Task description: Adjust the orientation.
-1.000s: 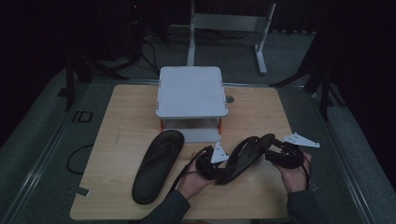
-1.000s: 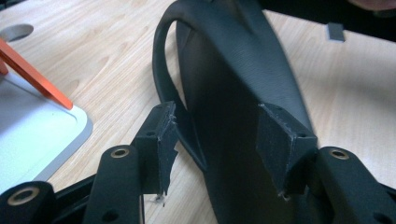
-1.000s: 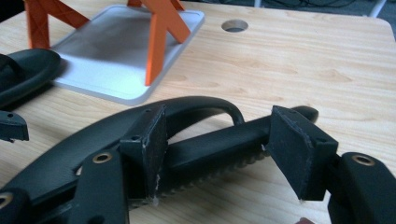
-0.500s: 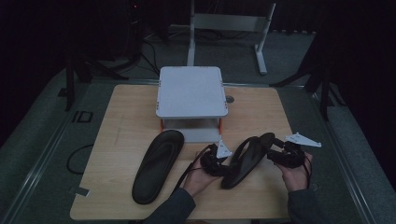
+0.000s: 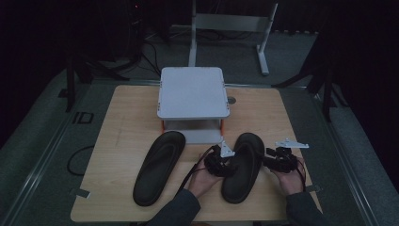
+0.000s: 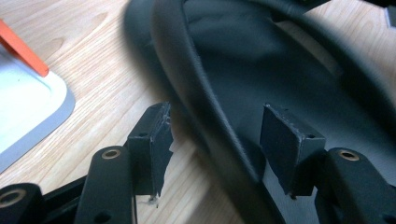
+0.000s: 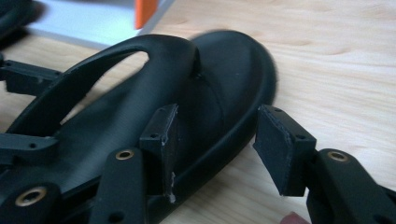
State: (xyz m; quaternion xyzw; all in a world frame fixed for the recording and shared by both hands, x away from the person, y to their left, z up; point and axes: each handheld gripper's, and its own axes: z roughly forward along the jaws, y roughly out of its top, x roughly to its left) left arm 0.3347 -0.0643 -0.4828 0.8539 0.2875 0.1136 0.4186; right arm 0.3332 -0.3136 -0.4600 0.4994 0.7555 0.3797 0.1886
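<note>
While two black sandals lay on the wooden surface [image 5: 122, 122], they were counted from the left: the left sandal [image 5: 158, 167] rested alone, its toe pointing toward the white stand [image 5: 192, 92], and the right sandal [image 5: 243, 165] lay just beside it, nearer the person's hands. One white stand stood at the back middle of the surface, with orange legs under its top plate.

Between the two sandals came the left tongs [image 5: 229, 165], carried in the person's left hand [image 5: 203, 181]. In the left gripper view the left tongs [image 6: 215, 144] straddled the near rim of the right sandal [image 6: 280, 70]: one pad stood over bare wood, the other over the footbed, and neither pressed on the rim, so they were released. Their jaws had just been opening, with the sandal's edge between them.

Farther right, the right tongs [image 5: 269, 163] sat at the other side of the same sandal, in the right hand [image 5: 288, 180]. In the right gripper view the right tongs [image 7: 215, 140] straddled the rim of the right sandal [image 7: 140, 116] near the toe strap. One pad lay against the inner side of the rim and the other stood clear of it, so nothing was clenched. Those jaws had just been closing around the rim.
</note>
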